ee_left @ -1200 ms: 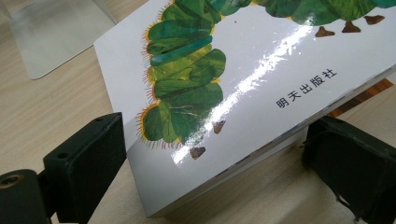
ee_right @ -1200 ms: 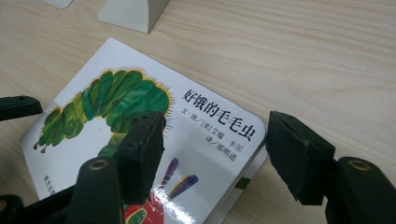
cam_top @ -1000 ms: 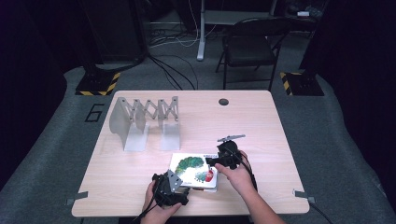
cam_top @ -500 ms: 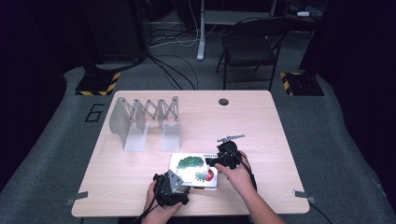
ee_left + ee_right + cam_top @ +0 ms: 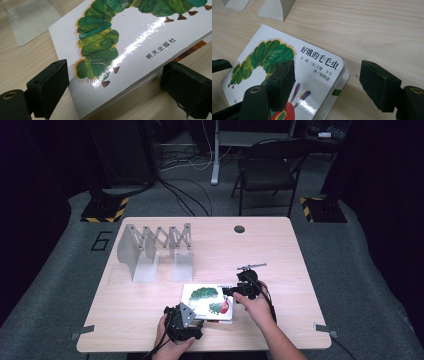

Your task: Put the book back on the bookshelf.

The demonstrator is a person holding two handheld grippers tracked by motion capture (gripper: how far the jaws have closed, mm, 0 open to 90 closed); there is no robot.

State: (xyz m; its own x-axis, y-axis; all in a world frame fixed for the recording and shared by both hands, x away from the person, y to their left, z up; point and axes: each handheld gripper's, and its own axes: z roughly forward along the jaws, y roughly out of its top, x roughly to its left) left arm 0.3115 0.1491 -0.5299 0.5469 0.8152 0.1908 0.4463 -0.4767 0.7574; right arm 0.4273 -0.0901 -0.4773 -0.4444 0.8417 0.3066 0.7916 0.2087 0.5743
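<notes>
One book (image 5: 207, 301) lies flat near your edge of the table (image 5: 280, 250), with one folding metal rack (image 5: 155, 251) standing well behind it. Your left gripper (image 5: 184, 322) straddles the book's near corner, its jaws apart with the corner between them, not pressing. Your right gripper (image 5: 235, 291) has just been opening over the right edge; one jaw sits above the cover, one beyond it. Your hands hide part of the cover.

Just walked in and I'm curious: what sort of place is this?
Probably a lab or studio set up for recording: a lone wooden table ringed by dark curtains, loose cables on the floor, a folding chair, and hazard-striped stand bases.
</notes>
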